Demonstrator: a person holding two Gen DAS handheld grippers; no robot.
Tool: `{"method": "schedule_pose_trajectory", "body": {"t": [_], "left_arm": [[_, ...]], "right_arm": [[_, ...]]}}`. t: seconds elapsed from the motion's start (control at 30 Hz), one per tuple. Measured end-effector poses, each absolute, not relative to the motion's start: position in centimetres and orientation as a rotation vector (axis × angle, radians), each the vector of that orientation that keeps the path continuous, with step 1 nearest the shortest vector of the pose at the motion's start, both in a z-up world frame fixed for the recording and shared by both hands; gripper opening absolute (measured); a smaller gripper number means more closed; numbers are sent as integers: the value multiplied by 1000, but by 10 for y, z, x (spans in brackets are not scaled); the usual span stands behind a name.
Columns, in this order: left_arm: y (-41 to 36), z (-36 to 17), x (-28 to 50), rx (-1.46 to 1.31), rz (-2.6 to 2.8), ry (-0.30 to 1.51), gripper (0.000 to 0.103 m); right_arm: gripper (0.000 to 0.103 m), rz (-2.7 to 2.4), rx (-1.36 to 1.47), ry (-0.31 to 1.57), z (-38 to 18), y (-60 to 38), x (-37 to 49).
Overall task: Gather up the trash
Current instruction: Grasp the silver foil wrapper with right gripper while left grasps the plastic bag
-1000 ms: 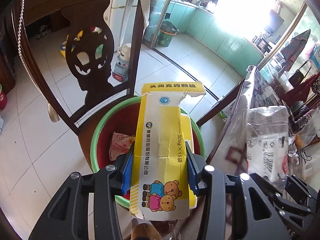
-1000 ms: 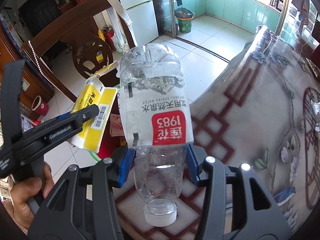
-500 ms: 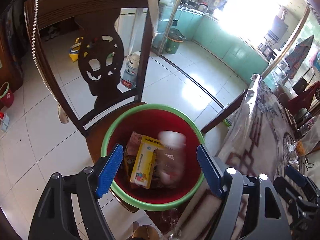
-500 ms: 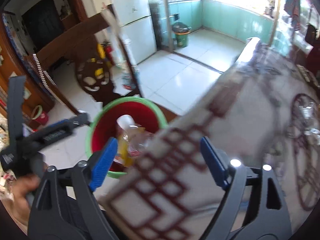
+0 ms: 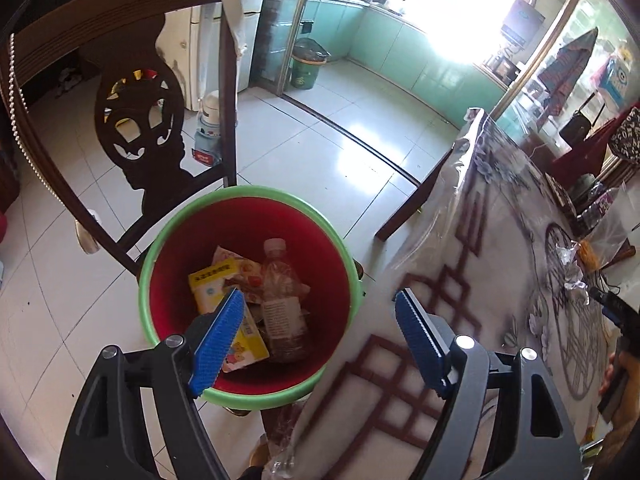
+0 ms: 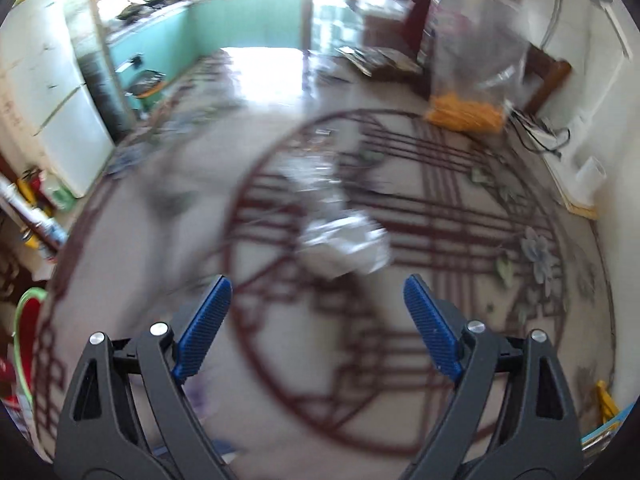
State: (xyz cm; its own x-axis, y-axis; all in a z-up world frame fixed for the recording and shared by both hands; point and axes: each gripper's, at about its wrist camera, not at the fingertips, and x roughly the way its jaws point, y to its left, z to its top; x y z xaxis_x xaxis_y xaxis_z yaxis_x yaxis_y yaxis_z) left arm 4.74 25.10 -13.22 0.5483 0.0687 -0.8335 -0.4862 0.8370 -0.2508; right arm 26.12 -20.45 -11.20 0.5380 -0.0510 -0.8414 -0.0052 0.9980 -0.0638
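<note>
A red bucket with a green rim (image 5: 168, 240) stands on a chair seat beside the table. In it lie a yellow carton (image 5: 212, 280), a clear plastic bottle (image 5: 282, 300) and a wrapper. My left gripper (image 5: 320, 338) is open and empty above the bucket's near rim. My right gripper (image 6: 318, 322) is open and empty over the table, facing crumpled clear plastic trash (image 6: 344, 240), which is blurred. The same plastic shows in the left wrist view (image 5: 572, 264). The bucket's rim shows at the right wrist view's left edge (image 6: 24, 320).
A dark wooden chair back (image 5: 132, 92) rises behind the bucket. The table (image 5: 480, 280) has a patterned cover under clear film. A clear bag with orange contents (image 6: 468, 76) stands at the table's far side. Cables lie by the wall (image 6: 536, 132).
Both grippers opened; the yellow carton and the bottle dropped into the bucket. The right gripper then swung right, from the bucket to the tabletop with the crumpled plastic.
</note>
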Motion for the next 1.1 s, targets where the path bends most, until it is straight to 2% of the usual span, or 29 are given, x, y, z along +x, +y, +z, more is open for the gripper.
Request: {"method": "schedule_pose_trajectory", "body": {"t": [0.17, 0.2, 0.23, 0.3, 0.47, 0.63, 0.73, 0.83, 0.97, 1.1], "left_arm": [[241, -131, 54, -463, 336, 944, 74], [239, -131, 56, -449, 343, 943, 74], [239, -131, 56, -443, 349, 945, 74], [238, -131, 58, -444, 358, 947, 74], [219, -135, 69, -356, 346, 988, 74], [170, -137, 102, -247, 258, 1027, 74], [111, -132, 148, -245, 116, 1042, 74], [30, -120, 201, -142, -31, 1031, 74], [-66, -108, 261, 75, -137, 973, 74], [-128, -116, 316, 171, -150, 968, 74]], "right_arm": [[86, -36, -42, 1086, -138, -221, 297], [82, -32, -36, 1105, -144, -222, 304], [68, -24, -32, 1120, -149, -222, 309], [52, 14, -25, 1145, -154, -221, 310], [51, 116, -36, 1130, -147, -220, 267], [51, 157, 96, 1106, -127, -246, 167], [51, 128, 186, 1105, -138, -265, 133], [51, 84, 183, 1120, -145, -275, 135], [52, 133, 283, 1009, -117, -287, 140], [53, 121, 313, 1001, -112, -298, 140]]}}
